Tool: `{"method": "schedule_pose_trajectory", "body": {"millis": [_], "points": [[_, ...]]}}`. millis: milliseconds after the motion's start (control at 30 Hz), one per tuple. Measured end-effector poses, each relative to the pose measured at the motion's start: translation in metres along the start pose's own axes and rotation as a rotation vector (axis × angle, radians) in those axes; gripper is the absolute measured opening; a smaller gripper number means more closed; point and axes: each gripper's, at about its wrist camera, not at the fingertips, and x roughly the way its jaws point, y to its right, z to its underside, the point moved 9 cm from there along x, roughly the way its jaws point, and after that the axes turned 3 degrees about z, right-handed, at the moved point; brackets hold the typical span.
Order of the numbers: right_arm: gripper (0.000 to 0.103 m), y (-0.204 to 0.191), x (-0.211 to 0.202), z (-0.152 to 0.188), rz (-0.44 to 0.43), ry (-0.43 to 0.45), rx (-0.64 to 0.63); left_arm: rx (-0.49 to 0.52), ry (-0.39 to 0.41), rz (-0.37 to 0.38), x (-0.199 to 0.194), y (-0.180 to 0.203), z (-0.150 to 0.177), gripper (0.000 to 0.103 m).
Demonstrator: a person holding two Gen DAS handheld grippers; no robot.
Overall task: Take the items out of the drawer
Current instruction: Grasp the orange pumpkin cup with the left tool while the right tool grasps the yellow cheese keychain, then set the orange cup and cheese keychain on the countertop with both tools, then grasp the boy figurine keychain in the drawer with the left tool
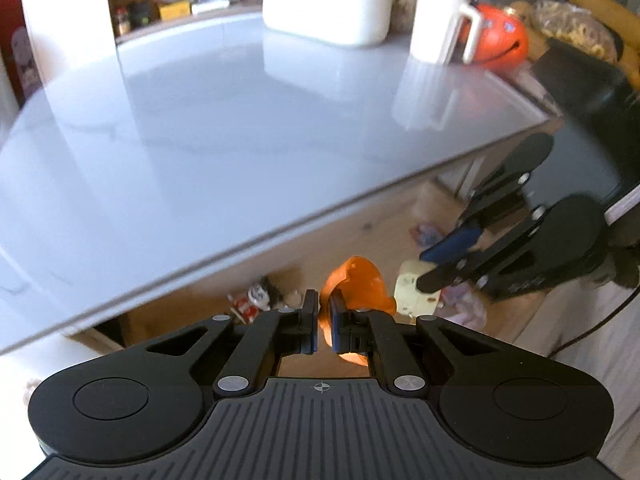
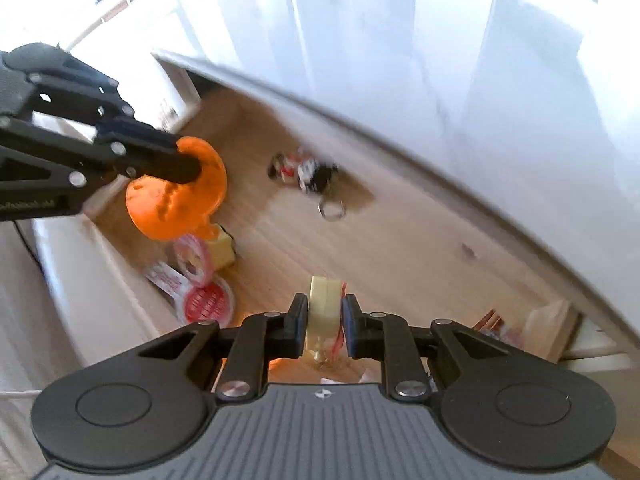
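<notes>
Orange plastic, thin and curved, forms the funnel-shaped piece [image 1: 356, 292] clamped edge-on in the closed jaws of the left gripper [image 1: 324, 322]. It is judged light, stiff and slippery; a hold on its rim is narrow, so it may pivot or slip if swung. It hangs clear above the drawer [image 2: 380, 248].

The right gripper [image 2: 325, 326] has its jaws closed on a cream tape roll [image 2: 322, 308], pads pressing both flat faces. The roll is judged light and firm; flat faces give a secure hold, better than its rounded edge.

Relative to the drawer, all remaining items lie on its pale wood floor: red-and-white tape rolls [image 2: 200, 284] and a yellow block [image 2: 222, 250] against the left wall, a small red, white and black toy [image 2: 306, 170] with a metal ring [image 2: 332, 210] toward the back, and blurred packets in the right corner.

Above the drawer, a glossy grey bench [image 1: 220, 128] overhangs it. The surface looks smooth and slick. At the far edge of the bench stand a white box [image 1: 332, 12], a white jug [image 1: 440, 24] and an orange pumpkin figure [image 1: 500, 40]. Shelves with small jars lie beyond.
</notes>
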Motion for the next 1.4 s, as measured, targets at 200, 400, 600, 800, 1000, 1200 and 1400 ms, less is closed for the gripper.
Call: {"method": "schedule_pose_trajectory", "body": {"millis": [200, 400, 600, 800, 1000, 1200, 1400], "points": [[0.018, 0.009, -0.102, -0.052, 0.015, 0.271, 0.049, -0.027, 0.181, -0.020, -0.035, -0.039, -0.065, 0.008], [0.018, 0.055, -0.136, -0.118, 0.098, 0.468, 0.139, -0.154, 0.279, -0.018, 0.037, -0.064, -0.145, 0.009], [0.019, 0.100, -0.064, -0.141, 0.065, 0.399, 0.288, -0.240, 0.172, -0.069, 0.114, -0.088, -0.137, 0.019], [0.027, 0.119, -0.044, -0.125, 0.128, 0.388, 0.340, -0.199, 0.197, -0.098, 0.103, -0.093, -0.126, 0.021], [0.042, 0.101, -0.091, -0.112, 0.147, 0.486, 0.242, -0.127, 0.295, -0.130, 0.056, -0.084, -0.119, 0.020], [0.046, 0.056, -0.111, -0.066, 0.066, 0.446, 0.119, 0.006, 0.248, -0.072, 0.019, -0.053, -0.068, 0.020], [0.050, 0.013, -0.061, -0.005, -0.001, 0.240, 0.002, 0.140, 0.001, -0.068, 0.054, -0.035, 0.003, 0.021]]}}
